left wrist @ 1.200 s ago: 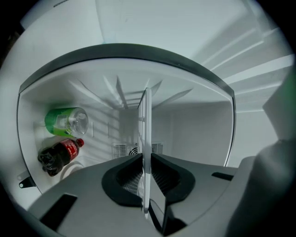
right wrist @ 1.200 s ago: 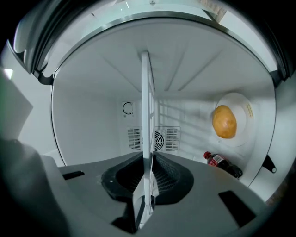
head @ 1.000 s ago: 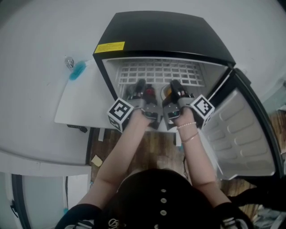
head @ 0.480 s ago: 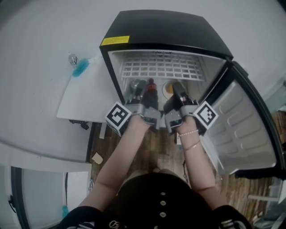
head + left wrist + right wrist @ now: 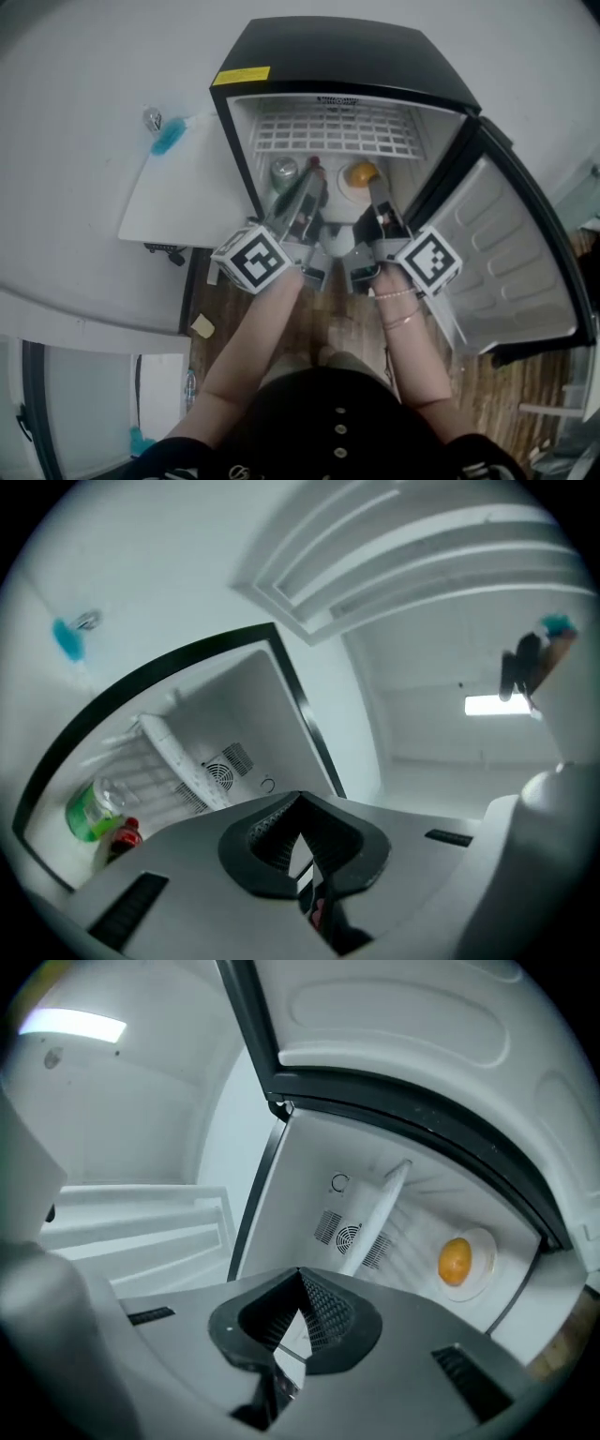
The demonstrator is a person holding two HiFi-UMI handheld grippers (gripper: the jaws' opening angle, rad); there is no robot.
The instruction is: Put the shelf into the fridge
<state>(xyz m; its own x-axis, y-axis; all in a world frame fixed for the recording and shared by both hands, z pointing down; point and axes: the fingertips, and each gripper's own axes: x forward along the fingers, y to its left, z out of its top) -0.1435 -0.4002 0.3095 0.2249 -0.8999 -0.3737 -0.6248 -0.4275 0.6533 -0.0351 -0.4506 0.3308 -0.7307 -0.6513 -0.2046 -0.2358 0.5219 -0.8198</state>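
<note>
The white wire shelf [image 5: 337, 131] lies flat in the upper part of the open black fridge [image 5: 347, 56]. It shows edge-on in the left gripper view [image 5: 178, 757] and in the right gripper view [image 5: 375, 1213]. My left gripper [image 5: 298, 192] and right gripper [image 5: 380, 202] hover side by side at the fridge mouth, below the shelf and apart from it. Each has its jaw tips meeting with nothing between them, the left gripper [image 5: 300, 799] and the right gripper [image 5: 300, 1274] alike.
Under the shelf stand a green bottle [image 5: 283, 172] and a red-capped dark bottle [image 5: 314, 167], with an orange [image 5: 360, 173] on a white plate. The fridge door [image 5: 506, 253] hangs open to the right. A white board [image 5: 187, 197] with a blue object [image 5: 167, 141] lies left.
Both grippers have drawn back out of the fridge toward me. The shelf stays in place inside, and the bottles and orange below it have come into view.
</note>
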